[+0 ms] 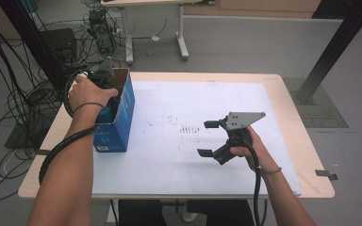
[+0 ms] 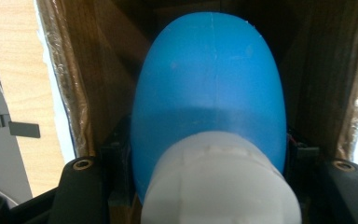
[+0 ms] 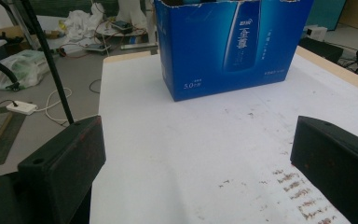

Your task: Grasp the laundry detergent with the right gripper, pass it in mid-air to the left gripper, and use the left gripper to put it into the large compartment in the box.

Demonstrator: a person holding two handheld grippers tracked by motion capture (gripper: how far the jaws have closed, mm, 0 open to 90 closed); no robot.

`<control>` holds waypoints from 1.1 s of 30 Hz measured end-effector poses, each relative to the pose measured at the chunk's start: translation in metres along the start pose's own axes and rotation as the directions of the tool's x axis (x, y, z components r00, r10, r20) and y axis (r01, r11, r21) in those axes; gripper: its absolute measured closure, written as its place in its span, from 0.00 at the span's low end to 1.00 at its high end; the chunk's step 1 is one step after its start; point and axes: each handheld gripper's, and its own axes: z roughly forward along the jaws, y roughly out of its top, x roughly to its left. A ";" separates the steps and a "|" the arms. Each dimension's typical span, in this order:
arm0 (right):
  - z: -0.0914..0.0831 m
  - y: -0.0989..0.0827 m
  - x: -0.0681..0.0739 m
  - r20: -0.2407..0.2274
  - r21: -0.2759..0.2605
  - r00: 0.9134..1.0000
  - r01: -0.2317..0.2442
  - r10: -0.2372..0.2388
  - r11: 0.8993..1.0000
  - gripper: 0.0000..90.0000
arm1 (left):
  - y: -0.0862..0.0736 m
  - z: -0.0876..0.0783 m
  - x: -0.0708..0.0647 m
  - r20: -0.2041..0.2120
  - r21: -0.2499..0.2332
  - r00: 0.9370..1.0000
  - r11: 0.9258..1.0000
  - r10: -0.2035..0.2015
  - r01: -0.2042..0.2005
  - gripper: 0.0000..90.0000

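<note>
My left tool (image 1: 104, 89) gripped the blue bottle (image 2: 209, 88) by its smooth, slippery sides, inside the open box (image 1: 122, 110) on the desk (image 1: 292, 122); it seemed light and stiff; my right tool (image 1: 208, 139) gaped wide, idle.

Black grippers (image 1: 217, 139), grey plate (image 1: 242, 120), black wristbands (image 1: 88, 106)

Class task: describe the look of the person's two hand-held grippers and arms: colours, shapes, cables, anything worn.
Both grippers are black. The right gripper has blocky jaws, a grey three-cornered plate with small holes and a black cable trailing back. A ribbed black cable runs along the left forearm. Forearms are sleeveless; each wrist wears a thin dark band.
</note>
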 end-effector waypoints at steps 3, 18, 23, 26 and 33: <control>0.000 0.000 0.000 0.001 0.000 1.000 -0.003 0.003 1.000 0.04 | 0.000 0.000 -0.001 -0.002 -0.002 1.000 1.000 0.001 -0.001 0.42; 0.003 -0.002 -0.001 -0.003 0.002 1.000 -0.007 0.007 1.000 0.04 | -0.001 0.001 0.001 0.002 -0.007 1.000 1.000 -0.002 0.002 0.42; 0.003 -0.003 -0.001 -0.003 0.002 1.000 -0.010 0.010 1.000 0.04 | -0.002 0.001 0.001 0.003 -0.011 1.000 1.000 -0.003 0.003 0.42; 0.003 -0.004 -0.001 -0.004 0.000 1.000 -0.010 0.010 1.000 0.04 | -0.002 0.001 0.002 0.005 -0.010 1.000 1.000 -0.005 0.005 0.42; 0.002 -0.004 -0.001 -0.003 -0.003 1.000 -0.007 0.007 1.000 0.04 | -0.003 0.001 0.001 0.002 -0.012 1.000 1.000 -0.005 0.005 0.42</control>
